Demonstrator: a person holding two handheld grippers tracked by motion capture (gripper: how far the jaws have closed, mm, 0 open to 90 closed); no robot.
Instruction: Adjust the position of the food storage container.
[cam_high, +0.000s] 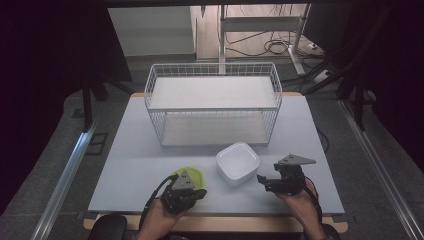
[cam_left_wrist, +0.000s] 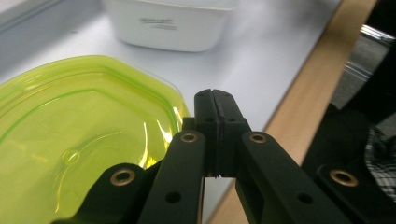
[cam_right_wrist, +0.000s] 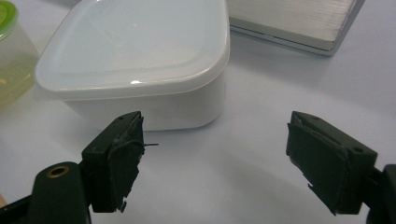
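Observation:
A yellow-green lidded container (cam_high: 192, 175) sits near the table's front edge, with a white lidded container (cam_high: 238, 162) to its right. My left gripper (cam_high: 198, 194) hovers over the green container's near right side. In the left gripper view its jaws are pressed together, nothing between them, just beside the green lid (cam_left_wrist: 79, 135). My right gripper (cam_high: 261, 181) rests on the table right of the white container, pointing left at it. In the right gripper view its jaws stand wide apart with bare table between them, the white container (cam_right_wrist: 140, 65) just ahead.
A white wire basket (cam_high: 214, 102) with two shelf levels stands at the back middle of the pale table (cam_high: 140, 160). The table's wooden front edge (cam_left_wrist: 289, 98) runs close behind the left gripper. Dark floor and metal rails lie on both sides.

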